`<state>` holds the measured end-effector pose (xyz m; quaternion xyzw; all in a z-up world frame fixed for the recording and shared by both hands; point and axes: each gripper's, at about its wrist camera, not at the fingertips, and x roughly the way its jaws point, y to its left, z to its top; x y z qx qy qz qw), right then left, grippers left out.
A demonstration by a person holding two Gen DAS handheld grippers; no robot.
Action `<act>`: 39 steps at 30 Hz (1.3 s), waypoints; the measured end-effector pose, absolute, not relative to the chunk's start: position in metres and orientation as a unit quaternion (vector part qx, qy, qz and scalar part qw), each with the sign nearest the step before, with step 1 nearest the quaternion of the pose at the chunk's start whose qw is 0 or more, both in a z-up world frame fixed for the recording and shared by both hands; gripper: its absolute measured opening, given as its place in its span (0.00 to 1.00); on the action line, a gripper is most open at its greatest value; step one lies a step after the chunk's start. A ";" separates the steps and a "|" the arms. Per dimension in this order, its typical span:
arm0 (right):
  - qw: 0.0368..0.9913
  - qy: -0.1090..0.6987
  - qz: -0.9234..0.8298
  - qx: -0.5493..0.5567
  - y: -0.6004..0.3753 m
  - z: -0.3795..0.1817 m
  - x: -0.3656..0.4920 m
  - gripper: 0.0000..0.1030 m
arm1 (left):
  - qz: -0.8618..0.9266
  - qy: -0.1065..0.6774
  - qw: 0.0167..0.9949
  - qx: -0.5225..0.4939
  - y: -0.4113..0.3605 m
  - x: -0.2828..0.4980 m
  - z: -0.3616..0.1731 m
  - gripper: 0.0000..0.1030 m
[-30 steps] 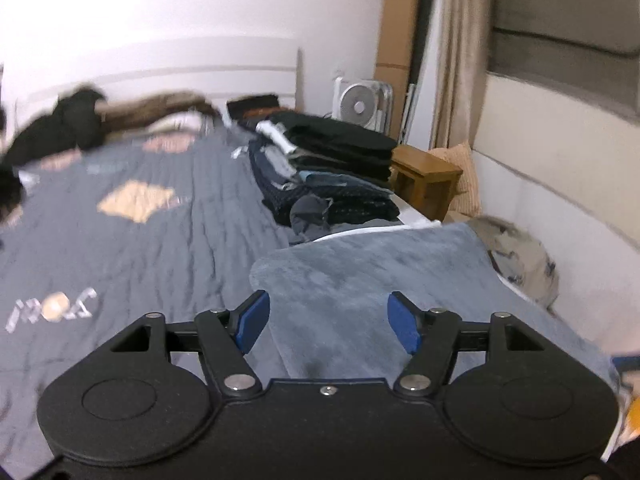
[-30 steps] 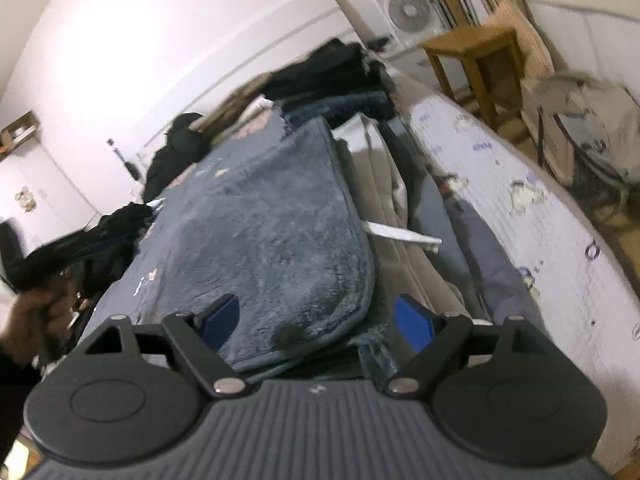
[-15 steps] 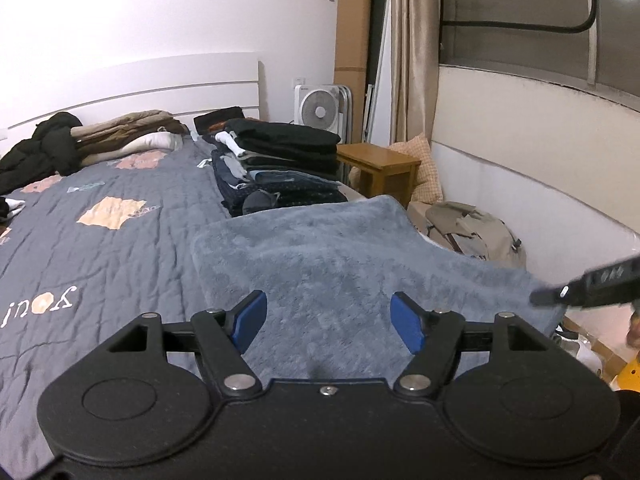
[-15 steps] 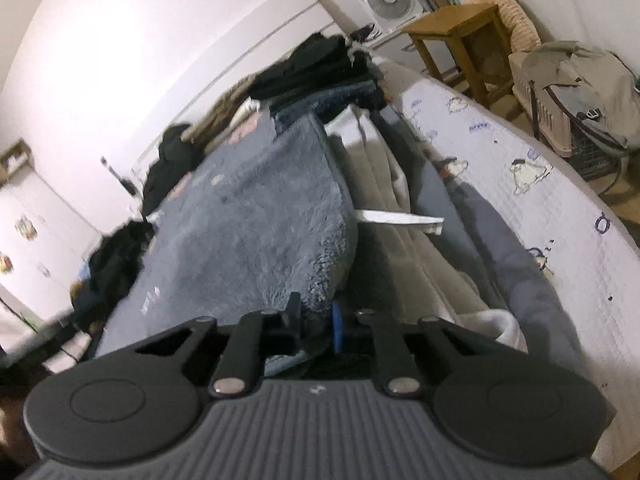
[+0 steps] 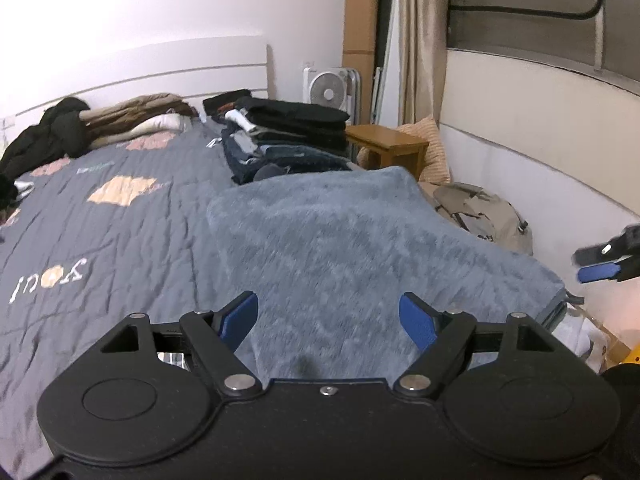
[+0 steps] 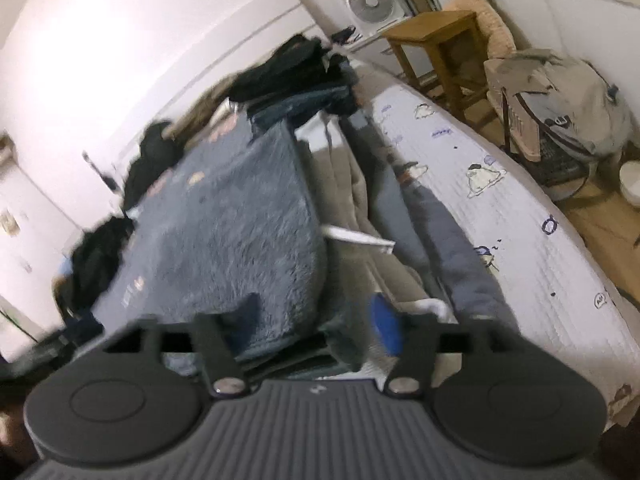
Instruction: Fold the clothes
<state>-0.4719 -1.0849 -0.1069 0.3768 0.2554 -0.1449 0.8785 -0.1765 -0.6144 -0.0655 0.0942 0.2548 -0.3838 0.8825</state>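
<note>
A grey-blue fleece garment point(image 5: 360, 232) lies folded flat on the bed's right side. My left gripper point(image 5: 328, 304) hovers over its near edge. Its jaws are opening, and only the fleece's surface shows below them. One of my right gripper's blue pads point(image 5: 598, 272) shows past the fleece's right edge. In the right wrist view the fleece point(image 6: 240, 232) lies on beige and grey clothes point(image 6: 352, 184). My right gripper point(image 6: 316, 304) is blurred at the fleece's near corner. Its jaws are opening, the corner lies between them, and the pads do not press on it.
A stack of folded dark clothes point(image 5: 288, 136) sits behind the fleece. Unfolded clothes point(image 5: 120, 120) are heaped by the headboard, on the grey quilt point(image 5: 100, 220). Beside the bed stand a wooden stool point(image 5: 386, 144), a fan point(image 5: 326, 90) and a beige backpack point(image 5: 484, 216).
My right gripper shut at the fleece's near corner half a second ago and has opened wide again. My left gripper shifted along the fleece, and its jaws now stand wider.
</note>
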 end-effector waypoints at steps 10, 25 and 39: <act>0.815 0.292 -0.047 0.498 -1.120 -0.151 -0.454 0.78 | -0.384 0.252 0.883 0.093 -0.614 -0.190 -0.069 0.75; 0.763 0.270 0.060 0.584 -1.127 -0.154 -0.424 0.77 | -0.377 0.255 0.886 0.084 -0.612 -0.190 -0.074 0.75; 0.762 0.279 0.006 0.585 -1.114 -0.151 -0.418 0.21 | -0.372 0.257 0.888 0.083 -0.609 -0.191 -0.076 0.75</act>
